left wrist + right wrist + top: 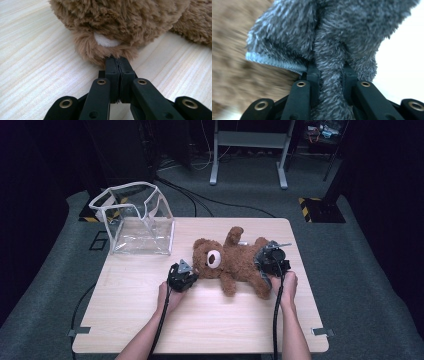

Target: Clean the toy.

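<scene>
- Lying on its back across the middle of the wooden table [210, 320], the brown teddy bear [232, 261] has its head toward the person's left and its legs toward the right, one arm raised toward the far edge.
- Pinching the bear at its head end, the left gripper [182, 276] has its jaws pressed together with no gap; in the left gripper view the tips [119, 60] are sunk into a tuft of brown fur at the ear, beside a small white patch [106, 42].
- Clamping a fold of plush, the right gripper [272, 260] sits at the bear's leg end; in the right gripper view a ridge of greyish-looking fur [329, 82] runs between the two jaws, which stand slightly apart around it, and the brown body behind is blurred.
- Holding each gripper from the near side, the person's left hand [169, 296] and right hand [285, 287] rest low over the tabletop, a black cable trailing back along each forearm.
- Standing on the far left corner of the table, well apart from the bear, is a clear plastic bag [137, 220] with white trim, its top open.
</scene>
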### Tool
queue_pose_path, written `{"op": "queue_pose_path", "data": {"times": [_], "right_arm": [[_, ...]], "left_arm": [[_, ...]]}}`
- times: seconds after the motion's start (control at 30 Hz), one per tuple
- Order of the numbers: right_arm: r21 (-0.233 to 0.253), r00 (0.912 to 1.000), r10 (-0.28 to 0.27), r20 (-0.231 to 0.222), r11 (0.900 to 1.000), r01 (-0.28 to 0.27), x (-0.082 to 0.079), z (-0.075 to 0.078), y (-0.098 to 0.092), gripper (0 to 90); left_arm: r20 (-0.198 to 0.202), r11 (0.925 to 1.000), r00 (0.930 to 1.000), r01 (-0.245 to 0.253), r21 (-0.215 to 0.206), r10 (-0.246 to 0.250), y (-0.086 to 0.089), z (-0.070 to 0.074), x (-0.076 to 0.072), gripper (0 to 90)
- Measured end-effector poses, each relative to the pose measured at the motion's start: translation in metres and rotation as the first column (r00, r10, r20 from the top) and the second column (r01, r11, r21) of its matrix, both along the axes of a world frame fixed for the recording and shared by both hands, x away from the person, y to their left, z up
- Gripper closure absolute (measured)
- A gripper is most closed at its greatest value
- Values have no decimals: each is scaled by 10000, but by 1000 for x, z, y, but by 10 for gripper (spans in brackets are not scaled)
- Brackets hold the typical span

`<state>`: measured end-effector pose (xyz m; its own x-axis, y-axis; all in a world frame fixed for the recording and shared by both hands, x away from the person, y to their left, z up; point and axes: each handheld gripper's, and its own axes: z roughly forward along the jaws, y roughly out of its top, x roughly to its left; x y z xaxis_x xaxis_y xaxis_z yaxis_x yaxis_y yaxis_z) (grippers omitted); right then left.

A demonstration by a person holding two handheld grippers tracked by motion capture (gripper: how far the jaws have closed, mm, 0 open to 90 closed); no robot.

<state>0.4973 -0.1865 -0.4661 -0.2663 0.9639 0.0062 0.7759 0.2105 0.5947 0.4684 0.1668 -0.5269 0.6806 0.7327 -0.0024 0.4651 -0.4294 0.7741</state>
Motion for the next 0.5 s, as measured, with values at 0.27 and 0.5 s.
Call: {"op": "queue_pose_path", "data": {"times": [0.27,0.5], "right_arm": [[128,9979,-638,110,9979,636,-12,-1,-25,743],[1009,9897,201,1420,9943,-347,-24,34,-19,745]], "left_arm": [[0,10000,10000,8,10,-8,0,0,0,883],[-14,10000,10000,63,23,-63,0,0,0,883]]}}
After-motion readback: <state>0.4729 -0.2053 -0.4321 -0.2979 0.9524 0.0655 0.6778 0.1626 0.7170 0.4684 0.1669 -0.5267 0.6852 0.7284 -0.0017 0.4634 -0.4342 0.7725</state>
